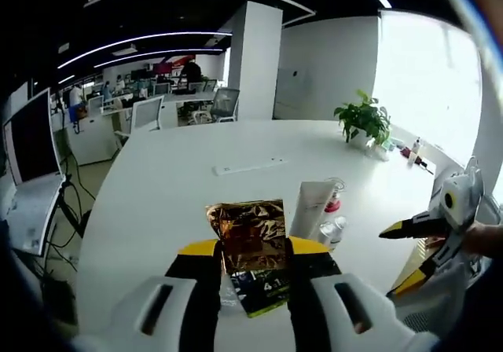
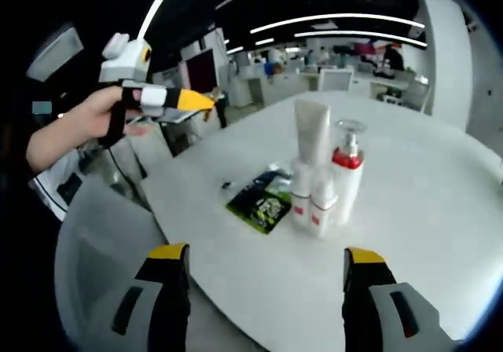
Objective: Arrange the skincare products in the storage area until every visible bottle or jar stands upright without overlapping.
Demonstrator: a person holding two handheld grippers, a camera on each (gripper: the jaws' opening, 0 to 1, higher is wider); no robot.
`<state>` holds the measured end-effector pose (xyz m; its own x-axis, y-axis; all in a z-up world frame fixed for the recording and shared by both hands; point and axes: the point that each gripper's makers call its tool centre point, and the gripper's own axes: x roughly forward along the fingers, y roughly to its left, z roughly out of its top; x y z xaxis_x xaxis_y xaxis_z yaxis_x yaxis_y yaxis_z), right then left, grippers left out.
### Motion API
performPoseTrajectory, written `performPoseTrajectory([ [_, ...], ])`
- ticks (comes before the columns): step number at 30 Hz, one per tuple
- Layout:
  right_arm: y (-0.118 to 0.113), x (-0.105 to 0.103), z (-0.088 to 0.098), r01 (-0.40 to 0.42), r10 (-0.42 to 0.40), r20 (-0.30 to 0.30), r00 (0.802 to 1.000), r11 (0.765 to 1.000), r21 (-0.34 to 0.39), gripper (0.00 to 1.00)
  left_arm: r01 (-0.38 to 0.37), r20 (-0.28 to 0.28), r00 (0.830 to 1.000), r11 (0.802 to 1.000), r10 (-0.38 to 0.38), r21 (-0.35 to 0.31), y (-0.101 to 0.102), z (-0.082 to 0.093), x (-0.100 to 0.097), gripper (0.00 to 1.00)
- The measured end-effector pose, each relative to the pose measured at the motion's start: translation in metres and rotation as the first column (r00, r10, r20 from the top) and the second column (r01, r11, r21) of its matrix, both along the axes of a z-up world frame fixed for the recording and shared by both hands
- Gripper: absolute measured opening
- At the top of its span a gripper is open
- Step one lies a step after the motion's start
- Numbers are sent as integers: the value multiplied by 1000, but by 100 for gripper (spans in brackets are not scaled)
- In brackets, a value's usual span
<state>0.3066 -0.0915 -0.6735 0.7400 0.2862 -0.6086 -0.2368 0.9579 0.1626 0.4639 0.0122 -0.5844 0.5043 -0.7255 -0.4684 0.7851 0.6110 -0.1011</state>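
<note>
White round table (image 2: 440,179) carries the group: a white tube (image 2: 311,144) stands cap-down, touching a red-collared pump bottle (image 2: 348,175), with two small bottles (image 2: 313,203) pressed against their front, all upright. A green-black sachet (image 2: 263,203) lies flat just beside them, left to sort by my judgement. Left gripper (image 1: 253,272) is clamped on a gold foil packet (image 1: 250,234), raised near the bottles. Right gripper (image 2: 259,262) hangs above the table edge, jaws wide apart, empty.
</note>
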Motion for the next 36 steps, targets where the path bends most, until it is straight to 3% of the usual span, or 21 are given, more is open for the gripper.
performPoseTrajectory([
  [6,15,-1,7,-31,30,13,999,998,61,79,33,39,999,999,-33,19,0,3,-18,28],
  [14,25,14,43,-26,10,100,995,986,162,72,64,48,997,998,-64,-18,-7,7,-44,28],
  [18,31,21,60,-11,-23,140,990,972,236,71,97,61,993,995,-96,-13,-12,5,-60,28],
  [23,39,29,74,-27,-18,166,986,963,270,66,130,81,988,992,-130,1,-16,5,-71,28],
  [27,49,38,86,-44,-23,193,981,941,334,64,162,119,979,986,-164,30,-20,8,-78,28],
  [30,54,43,94,-64,-22,217,976,923,379,57,178,127,975,984,-180,27,-22,10,-82,27],
  [31,54,43,94,-73,-12,215,976,921,382,52,169,154,973,985,-171,31,-20,12,-79,28],
  [33,55,44,96,-83,-12,232,973,913,398,46,181,139,973,983,-182,25,-18,12,-80,28],
  [36,54,46,105,-68,-64,243,968,863,501,43,179,141,973,984,-181,25,-15,13,-80,28],
])
